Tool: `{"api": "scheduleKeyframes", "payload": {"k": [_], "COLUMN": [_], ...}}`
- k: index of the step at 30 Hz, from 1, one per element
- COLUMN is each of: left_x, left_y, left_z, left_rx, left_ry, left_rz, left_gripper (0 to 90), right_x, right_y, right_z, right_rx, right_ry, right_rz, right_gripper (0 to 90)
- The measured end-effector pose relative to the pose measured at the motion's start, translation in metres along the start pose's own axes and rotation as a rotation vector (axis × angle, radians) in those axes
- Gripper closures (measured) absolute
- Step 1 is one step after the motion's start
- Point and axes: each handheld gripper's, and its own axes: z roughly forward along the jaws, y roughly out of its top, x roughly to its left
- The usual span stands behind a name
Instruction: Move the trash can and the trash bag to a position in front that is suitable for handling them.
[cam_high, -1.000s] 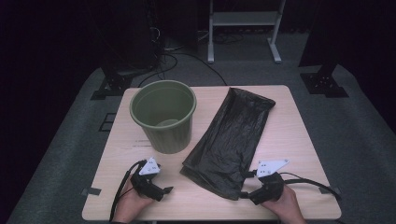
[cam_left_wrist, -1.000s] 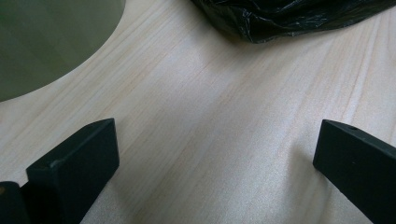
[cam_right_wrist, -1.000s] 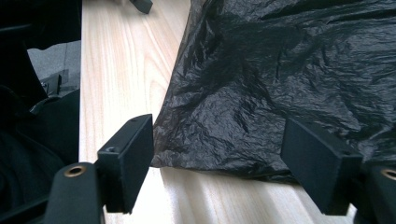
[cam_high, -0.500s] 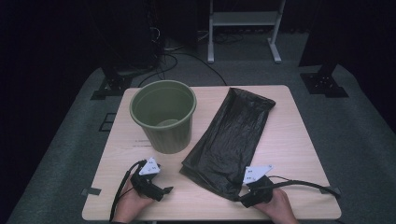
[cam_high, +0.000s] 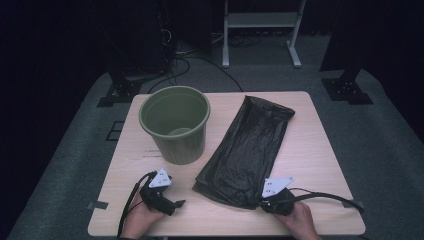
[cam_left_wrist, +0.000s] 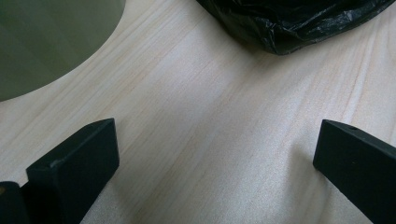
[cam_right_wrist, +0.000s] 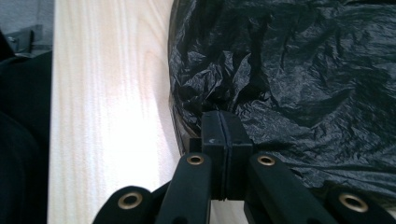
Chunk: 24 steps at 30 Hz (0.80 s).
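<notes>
A crumpled black plastic bag (cam_high: 250, 145) lies flat on the wooden table (cam_high: 310, 150), right of an upright green bin (cam_high: 175, 125). My right gripper (cam_high: 262, 202) is at the bag's near edge. Its jaws have just been closing, and in the right gripper view they stand pressed together (cam_right_wrist: 225, 126) with the bag's (cam_right_wrist: 303, 70) rim pinched between the pads. My left gripper (cam_high: 175, 204) rests near the table's front edge, in front of the bin. Its jaws stand wide open (cam_left_wrist: 215, 154) over bare wood, with the bin's wall (cam_left_wrist: 42, 42) and a bag corner (cam_left_wrist: 289, 18) beyond.
The table's front edge runs just below both hands. Cables trail from each gripper, the right one (cam_high: 325, 196) across the table's near right corner. Dark stands and a white frame (cam_high: 260, 20) are on the floor behind the table.
My right gripper has slid a little to the left, up to the bag's near edge. The left gripper, the bin and the bag have stayed where they were.
</notes>
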Motion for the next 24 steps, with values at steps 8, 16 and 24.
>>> {"api": "scheduleKeyframes", "payload": {"k": [8, 16, 24], "left_x": [0.000, 0.000, -0.001], "left_y": [0.000, 0.000, -0.001], "left_z": [0.000, 0.000, -0.001], "left_rx": [0.001, 0.003, 0.003], "left_ry": [0.001, 0.001, 0.003], "left_rz": [0.002, 0.002, -0.001], "left_gripper": [0.0, 0.0, 0.0], "right_x": [-0.006, -0.015, -0.024], "right_y": [-0.004, -0.018, -0.046], "right_z": [-0.015, -0.040, -0.070], "right_rx": [-0.007, -0.011, 0.002], "right_ry": [-0.036, -0.093, -0.165], "right_rz": [0.046, 0.102, 0.171], "right_gripper": [89.2, 89.2, 89.0]}}
